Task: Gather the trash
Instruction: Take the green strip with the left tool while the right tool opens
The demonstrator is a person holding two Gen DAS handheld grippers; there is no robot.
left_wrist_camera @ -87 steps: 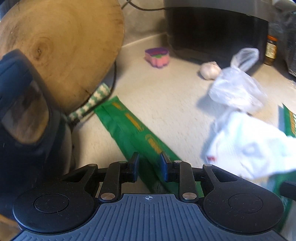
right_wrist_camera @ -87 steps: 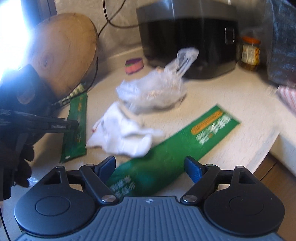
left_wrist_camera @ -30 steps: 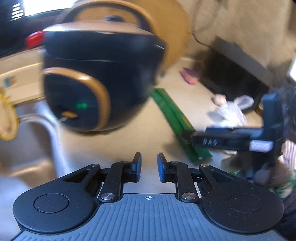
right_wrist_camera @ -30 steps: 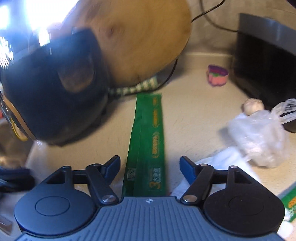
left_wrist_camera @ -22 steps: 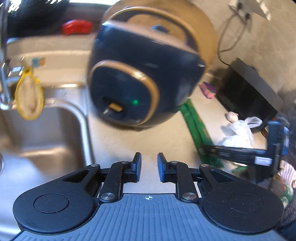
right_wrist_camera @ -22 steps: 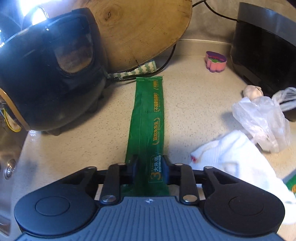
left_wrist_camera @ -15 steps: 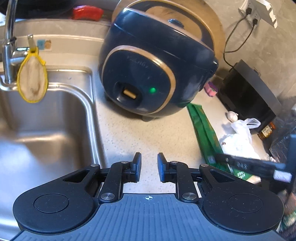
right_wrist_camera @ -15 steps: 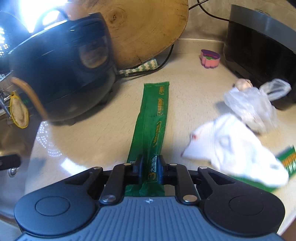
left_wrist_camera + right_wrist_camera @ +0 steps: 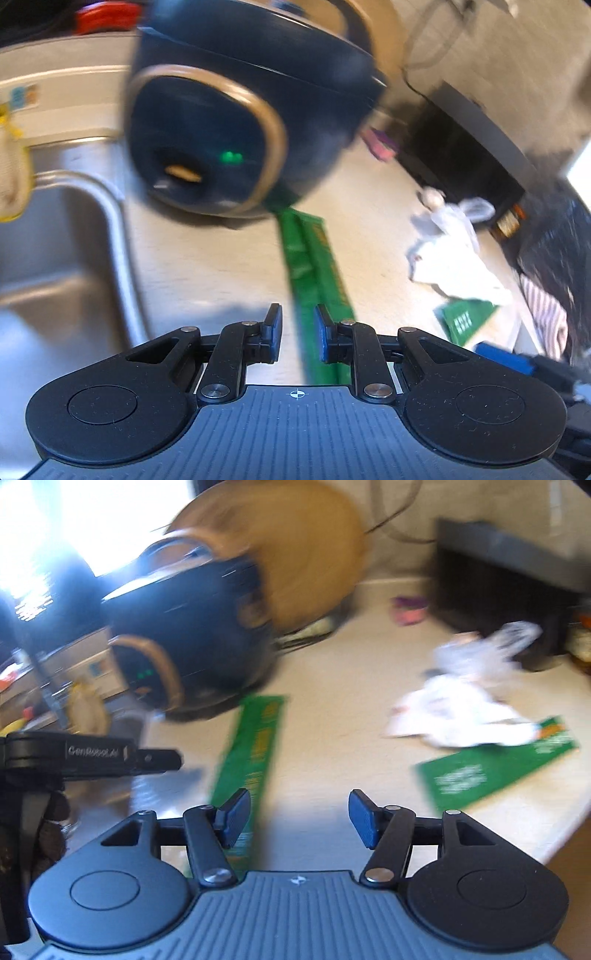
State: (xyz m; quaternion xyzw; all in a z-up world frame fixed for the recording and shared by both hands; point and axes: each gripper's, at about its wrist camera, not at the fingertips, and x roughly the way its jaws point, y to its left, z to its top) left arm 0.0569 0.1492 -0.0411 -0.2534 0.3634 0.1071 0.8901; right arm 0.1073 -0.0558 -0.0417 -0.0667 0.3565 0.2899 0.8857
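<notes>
Pale speckled countertop fills both blurred views, with a dark rice cooker trimmed in gold standing at the back left and a round wooden board leaning behind it. Only the left wrist view shows the steel sink beside the cooker, plus a striped cloth at the counter's far right edge. Only the right wrist view shows the left gripper from outside, as a black bar reaching in from the left edge. Two green wrappers lie on the counter. The long green wrapper runs lengthwise from near the cooker's base toward the cameras, its far end pointing at the cooker and its near end passing under the right gripper's left finger. The second green wrapper lies well apart to the right, slanting up to the right, partly under one crumpled white tissue. Behind the tissue sits one clear plastic bag, near a black appliance. A small pink and purple item rests by the back wall. The right gripper is spread wide and holds nothing. The left gripper is drawn narrow, a slim gap remaining; the long wrapper shows through that gap, but whether the fingers touch it cannot be told.
</notes>
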